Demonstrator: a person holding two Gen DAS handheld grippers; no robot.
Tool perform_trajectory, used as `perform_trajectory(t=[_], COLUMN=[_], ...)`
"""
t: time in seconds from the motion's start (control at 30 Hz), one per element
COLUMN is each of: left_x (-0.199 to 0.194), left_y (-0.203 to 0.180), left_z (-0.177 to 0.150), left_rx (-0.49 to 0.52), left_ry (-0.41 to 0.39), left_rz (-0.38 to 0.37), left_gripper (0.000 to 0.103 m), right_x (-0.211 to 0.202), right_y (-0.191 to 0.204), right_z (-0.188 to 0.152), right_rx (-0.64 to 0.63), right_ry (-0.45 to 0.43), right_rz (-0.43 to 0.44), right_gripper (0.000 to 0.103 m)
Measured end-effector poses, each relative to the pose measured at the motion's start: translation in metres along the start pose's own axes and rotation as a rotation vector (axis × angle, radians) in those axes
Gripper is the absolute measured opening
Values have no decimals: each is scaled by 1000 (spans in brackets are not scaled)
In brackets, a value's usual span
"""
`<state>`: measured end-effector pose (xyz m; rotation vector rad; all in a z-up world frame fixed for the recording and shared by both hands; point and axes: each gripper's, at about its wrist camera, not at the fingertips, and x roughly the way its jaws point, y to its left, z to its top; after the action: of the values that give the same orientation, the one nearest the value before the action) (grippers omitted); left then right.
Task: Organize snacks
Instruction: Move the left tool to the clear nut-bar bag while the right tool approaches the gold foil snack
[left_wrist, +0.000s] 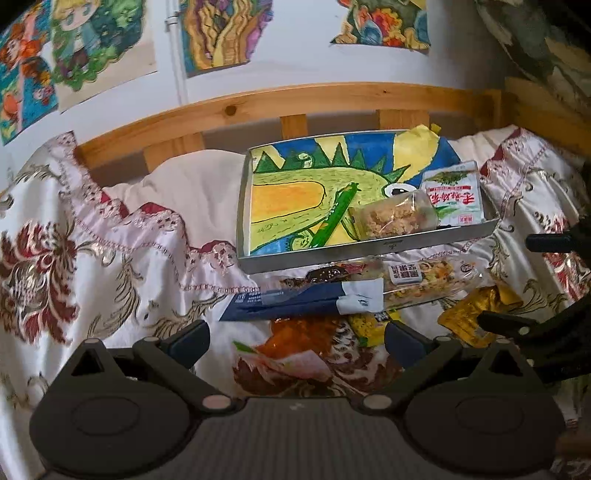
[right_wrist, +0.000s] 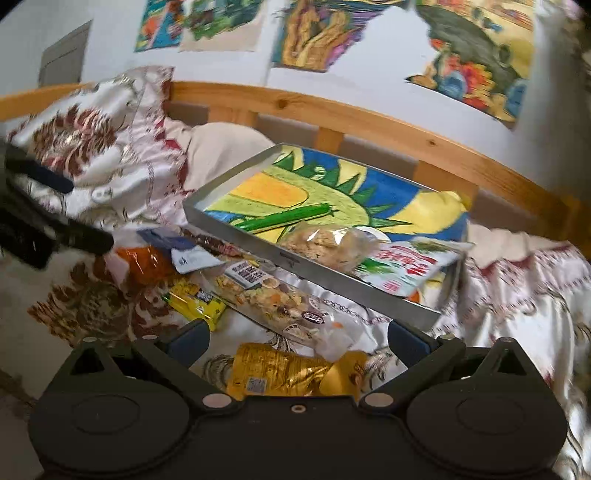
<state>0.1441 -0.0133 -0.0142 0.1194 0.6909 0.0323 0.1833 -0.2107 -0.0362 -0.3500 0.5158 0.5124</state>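
- While three snacks already lie in the tray (left_wrist: 369, 252), a green stick (left_wrist: 334, 215), a clear bag of crumbly bites (left_wrist: 393, 218) and a white-and-red packet (left_wrist: 455, 195), the rest sit loose on the bedspread (left_wrist: 110, 236) just in front of it; judged stage: partway through, sorting from pile to tray.
- Loose pile, near to far in the right wrist view: gold packet (right_wrist: 280, 369), long clear nut-mix pack (right_wrist: 273, 295), yellow packet (right_wrist: 195, 299), orange bag (right_wrist: 144, 264), navy pouch (right_wrist: 170, 236).
- Right gripper (right_wrist: 297, 345): jaws wide apart, holding nothing, poised directly over the gold packet, which lies between its fingers. Judged next move: lower, close on the packet, lift over the tray's near wall.
- Left gripper (left_wrist: 297, 341): jaws wide apart, empty, hovering above the orange bag (left_wrist: 295, 341), with the navy pouch (left_wrist: 291, 301) just beyond.
- Edges: tray wall is raised all round; the near wall stands between pile and tray floor, so anything carried must clear it. The white-and-red packet rests tilted on the tray's right corner.
- Open room: left half of the tray floor is bare drawing; right half is crowded.
- Beyond: wooden bed rail (left_wrist: 295, 103) close behind the tray, wall drawings (left_wrist: 221, 33) above.
- Risk, judged: grippers work near each other; soft bedding may let the tray tip.
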Motion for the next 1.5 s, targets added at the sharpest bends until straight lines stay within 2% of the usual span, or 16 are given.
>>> perform_trajectory(t=[0.2,0.3,0.63,0.7,0.83,0.93,1.0,1.23,1.37,1.5], left_x=[21,31,76,87,108,114,117,129,134,136], left_y=[-5,-16,-67,-75,-89,-102,-106,-114,-105,-95], left_z=[5,9,40,44,52,51,52,66,73,75], left_rx=[-14,25,323,383,537,663,705,750,697,630], left_ry=[19,12,-17,-2,92,108,108,173,251,310], left_rz=[-47,-91,-154,-195,-315,-356,-374,-443,-488,-506], left_gripper=[102,103,103,103,102,102,102,101,90,73], right_x=[22,25,38,38,37,38,38,36,36,36], right_y=[-6,-8,-27,-30,-31,-31,-30,-31,-29,-28], right_z=[-15,-20,-33,-34,-35,-35,-36,-37,-37,-37], right_rx=[66,88,180,195,195,188,180,180,173,165], right_ry=[41,65,139,135,126,125,125,119,121,122], right_rz=[10,10,32,52,90,106,113,132,135,136], right_gripper=[102,102,102,102,102,102,102,102,102,102])
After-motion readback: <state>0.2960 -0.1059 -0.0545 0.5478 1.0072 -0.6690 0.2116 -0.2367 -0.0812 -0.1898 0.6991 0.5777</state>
